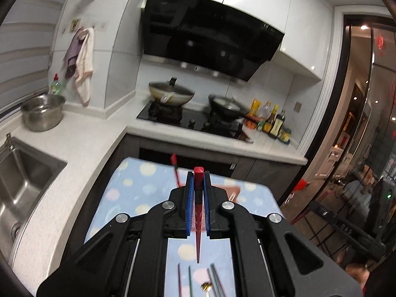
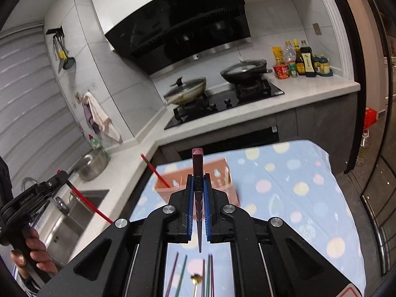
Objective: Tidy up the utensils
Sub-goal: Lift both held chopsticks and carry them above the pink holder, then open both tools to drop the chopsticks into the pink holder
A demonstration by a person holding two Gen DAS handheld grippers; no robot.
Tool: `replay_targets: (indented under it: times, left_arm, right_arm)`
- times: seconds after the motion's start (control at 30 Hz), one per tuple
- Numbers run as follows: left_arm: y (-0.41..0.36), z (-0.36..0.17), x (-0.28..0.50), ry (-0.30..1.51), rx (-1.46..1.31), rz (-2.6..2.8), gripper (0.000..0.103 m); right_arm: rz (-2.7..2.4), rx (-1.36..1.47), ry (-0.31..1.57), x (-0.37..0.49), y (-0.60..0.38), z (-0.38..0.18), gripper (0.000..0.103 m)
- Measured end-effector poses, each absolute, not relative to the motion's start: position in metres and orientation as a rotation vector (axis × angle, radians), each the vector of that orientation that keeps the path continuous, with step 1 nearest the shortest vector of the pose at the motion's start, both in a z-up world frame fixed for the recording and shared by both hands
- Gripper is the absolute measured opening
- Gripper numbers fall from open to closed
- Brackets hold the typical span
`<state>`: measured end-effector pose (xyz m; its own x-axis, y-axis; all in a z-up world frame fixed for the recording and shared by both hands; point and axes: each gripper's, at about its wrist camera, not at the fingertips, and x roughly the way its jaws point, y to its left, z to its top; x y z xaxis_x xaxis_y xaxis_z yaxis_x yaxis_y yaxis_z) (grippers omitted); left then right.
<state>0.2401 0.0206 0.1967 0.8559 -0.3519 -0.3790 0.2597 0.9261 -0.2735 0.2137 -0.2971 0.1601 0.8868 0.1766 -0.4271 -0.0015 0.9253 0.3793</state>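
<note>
My left gripper [image 1: 198, 173] is shut on a red chopstick [image 1: 198, 180] that points up and away, held above the blue dotted tablecloth [image 1: 148, 190]. My right gripper [image 2: 198, 175] is shut on a dark purple chopstick [image 2: 197, 163], held above the cloth. A pink utensil holder [image 2: 217, 170] stands on the cloth ahead, with another red chopstick [image 2: 156, 173] leaning out of it. In the right wrist view the left gripper [image 2: 37, 193] and its red chopstick [image 2: 91, 205] show at left. Several loose chopsticks [image 2: 183, 277] and a gold spoon [image 2: 196, 278] lie on the cloth below.
A sink [image 1: 22, 180] and steel colander [image 1: 43, 111] are on the counter at left. A stove with two pans [image 1: 170, 95] and sauce bottles [image 1: 274, 121] stand behind. The cloth's right side [image 2: 309, 198] holds nothing. A glass door [image 1: 358, 123] is at right.
</note>
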Motion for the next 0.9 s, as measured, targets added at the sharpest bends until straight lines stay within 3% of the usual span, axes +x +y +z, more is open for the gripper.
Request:
replay_targets:
  times: [0.33, 0.9]
  left_arm:
    - [-0.016, 0.236, 0.311, 0.337, -0.207, -0.345, 0.007]
    - [-0.041, 0.155, 0.394, 0.497, -0.154, -0.307, 0.007]
  right_arm:
    - [0.107, 0.340, 0.385, 0.293, -0.285, 0.200, 0.007]
    - [0.095, 0.259, 0.593, 0.374, -0.262, 0.118, 0.007]
